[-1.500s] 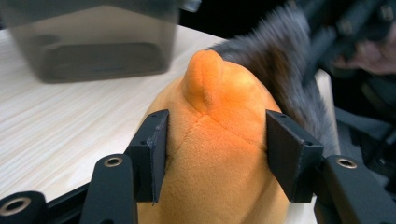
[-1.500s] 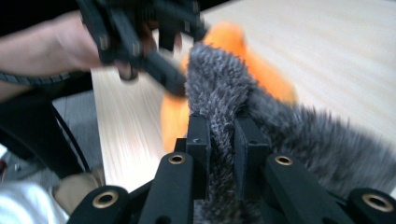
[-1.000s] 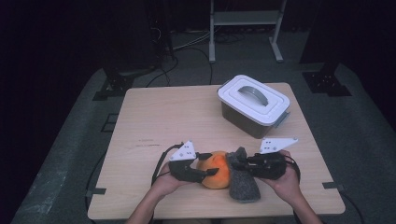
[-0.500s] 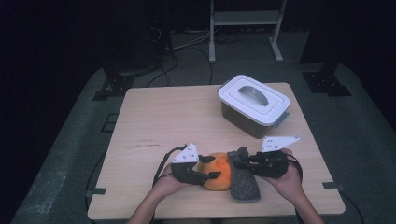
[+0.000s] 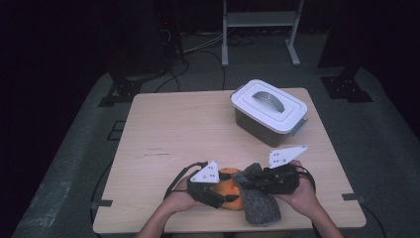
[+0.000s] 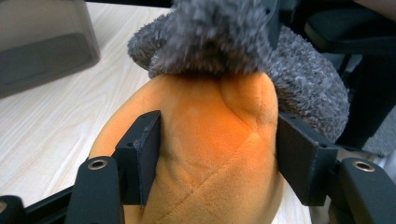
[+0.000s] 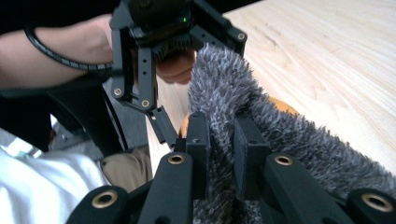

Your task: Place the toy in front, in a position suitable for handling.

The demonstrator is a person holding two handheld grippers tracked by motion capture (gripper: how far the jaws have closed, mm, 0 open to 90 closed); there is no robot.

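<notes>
The left hand-held gripper (image 6: 215,154) has an orange plush toy (image 6: 210,154) between its jaws, which have just been opening; the left pad lies against the plush, while the right one stands just beside it, whether touching I cannot tell. The right hand-held gripper (image 7: 219,154) is clamped nearly closed on a fold of grey fuzzy cloth (image 7: 233,93), which drapes over the far end of the toy. Both hands sit at the near edge of the counter (image 5: 188,129). Well beyond the right hand-held gripper stands a lidded white box (image 5: 269,111).
</notes>
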